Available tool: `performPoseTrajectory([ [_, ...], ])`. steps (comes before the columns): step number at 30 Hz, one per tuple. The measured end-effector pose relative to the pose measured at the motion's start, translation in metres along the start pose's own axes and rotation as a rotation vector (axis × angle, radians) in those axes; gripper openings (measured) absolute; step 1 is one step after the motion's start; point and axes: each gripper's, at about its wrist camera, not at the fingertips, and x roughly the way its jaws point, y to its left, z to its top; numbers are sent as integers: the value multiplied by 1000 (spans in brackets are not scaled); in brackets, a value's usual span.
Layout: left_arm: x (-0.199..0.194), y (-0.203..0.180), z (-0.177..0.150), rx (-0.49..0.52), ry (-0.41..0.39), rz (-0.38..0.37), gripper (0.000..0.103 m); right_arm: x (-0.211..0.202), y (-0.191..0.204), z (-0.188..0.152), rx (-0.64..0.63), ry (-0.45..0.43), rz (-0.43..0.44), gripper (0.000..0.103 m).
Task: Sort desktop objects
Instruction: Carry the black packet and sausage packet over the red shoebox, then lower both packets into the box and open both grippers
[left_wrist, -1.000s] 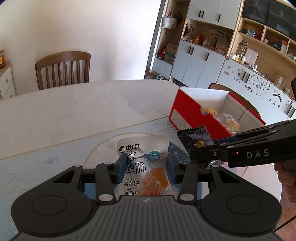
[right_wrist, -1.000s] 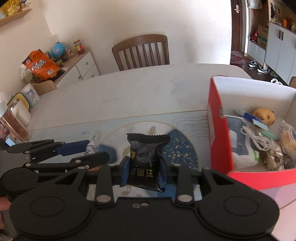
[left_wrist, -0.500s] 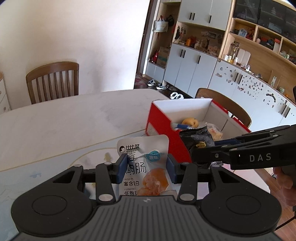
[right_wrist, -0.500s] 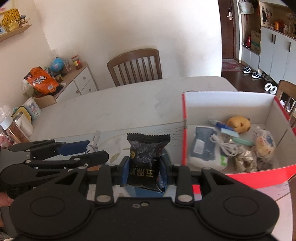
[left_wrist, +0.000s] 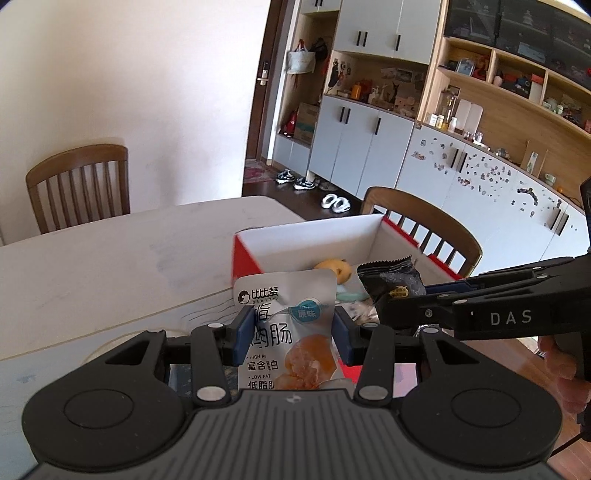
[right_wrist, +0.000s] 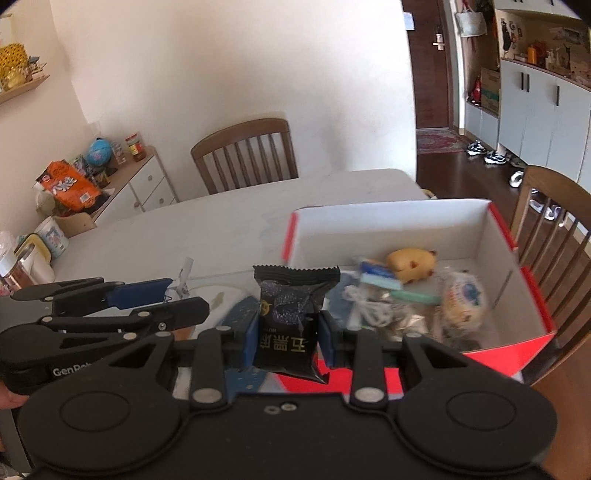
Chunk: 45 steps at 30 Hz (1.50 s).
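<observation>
Red-walled box (right_wrist: 532, 295) waits just ahead: left gripper (left_wrist: 291, 332) fingers pinch the white pouch (left_wrist: 288, 332), right gripper (right_wrist: 288, 338) fingers clamp the black packet (right_wrist: 291, 314), both raised for dropping in.

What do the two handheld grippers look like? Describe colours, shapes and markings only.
The left gripper and the right gripper are matte black, with blue pads on the fingers, silver rivets and round discs. White "DAS" marks the right one's side; "GenRo..." the left's.
</observation>
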Motion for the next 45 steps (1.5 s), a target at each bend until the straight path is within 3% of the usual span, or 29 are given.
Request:
performPoseTrajectory([
  [16,54,-62,21,51,32,-12,44,-10,-78,11,15,-3,-33,33],
  [34,117,-75,43,133,123,13,44,22,-125,29,-24,29,-76,33],
  [45,144,-67,50,114,182,36,44,58,-135,29,-85,138,-56,33],
])
